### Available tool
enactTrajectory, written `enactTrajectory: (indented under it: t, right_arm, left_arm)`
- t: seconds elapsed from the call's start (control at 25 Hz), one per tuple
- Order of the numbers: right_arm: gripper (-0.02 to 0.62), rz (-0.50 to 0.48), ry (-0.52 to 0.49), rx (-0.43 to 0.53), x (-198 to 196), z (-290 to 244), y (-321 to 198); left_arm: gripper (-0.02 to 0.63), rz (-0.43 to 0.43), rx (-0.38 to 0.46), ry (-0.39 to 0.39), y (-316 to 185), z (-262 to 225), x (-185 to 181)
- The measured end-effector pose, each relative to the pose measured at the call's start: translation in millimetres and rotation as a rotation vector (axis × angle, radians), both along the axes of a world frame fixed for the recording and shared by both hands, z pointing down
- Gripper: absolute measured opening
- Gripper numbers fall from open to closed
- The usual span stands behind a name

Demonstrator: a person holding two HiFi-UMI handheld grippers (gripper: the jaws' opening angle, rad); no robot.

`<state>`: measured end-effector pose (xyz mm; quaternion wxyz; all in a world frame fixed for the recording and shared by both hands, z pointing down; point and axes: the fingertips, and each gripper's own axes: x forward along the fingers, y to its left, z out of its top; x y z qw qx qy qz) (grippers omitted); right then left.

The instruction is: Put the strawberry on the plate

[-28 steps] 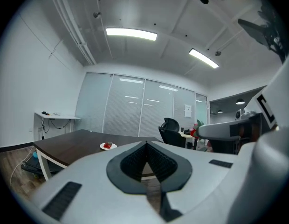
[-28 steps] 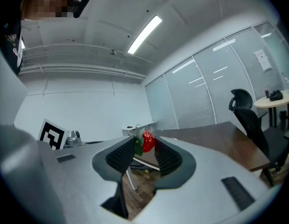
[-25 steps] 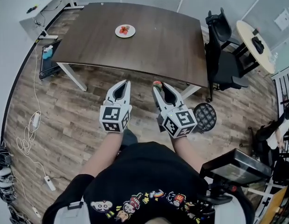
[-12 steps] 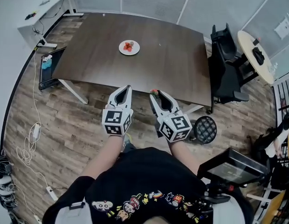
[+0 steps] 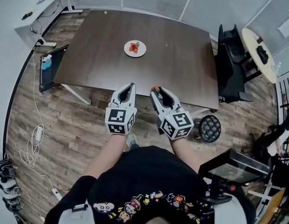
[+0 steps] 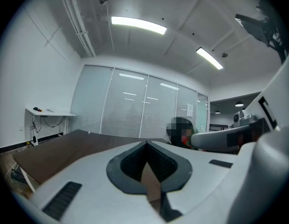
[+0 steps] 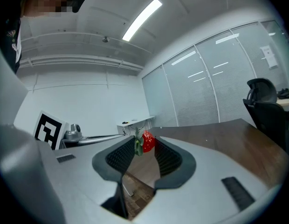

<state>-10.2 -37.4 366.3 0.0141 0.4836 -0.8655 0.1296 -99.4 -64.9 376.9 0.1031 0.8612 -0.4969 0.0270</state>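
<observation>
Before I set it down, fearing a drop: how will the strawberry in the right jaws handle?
The right gripper pinches the strawberry only at its tips, so it may slip. Small, so probably light. Rounded, it could roll on the plate.

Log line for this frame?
right gripper: shut on strawberry | left gripper: shut, empty | plate: on table, ahead | placement: not yet

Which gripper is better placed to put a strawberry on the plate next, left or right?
Right. The right gripper grips a strawberry at its tips; the left gripper is shut and empty. The plate lies ahead of both.
</observation>
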Motion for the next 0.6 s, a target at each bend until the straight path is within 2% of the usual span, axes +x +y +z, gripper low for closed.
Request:
enactTrajectory:
  t: [0.24,0.6]
  right_arm:
    - [0.127,-0.007,0.004,-0.017,-9.4,10.3,-13.4]
    - [0.127,0.011,0.009,-0.019,3.3,18.9,-36.3]
  left_arm:
    - [-0.011,0.001,-0.011,-0.006,-8.5,9.1,-9.2]
    - [-0.011,-0.020,-0.030,-0.018,-28.5,21.5,-18.0]
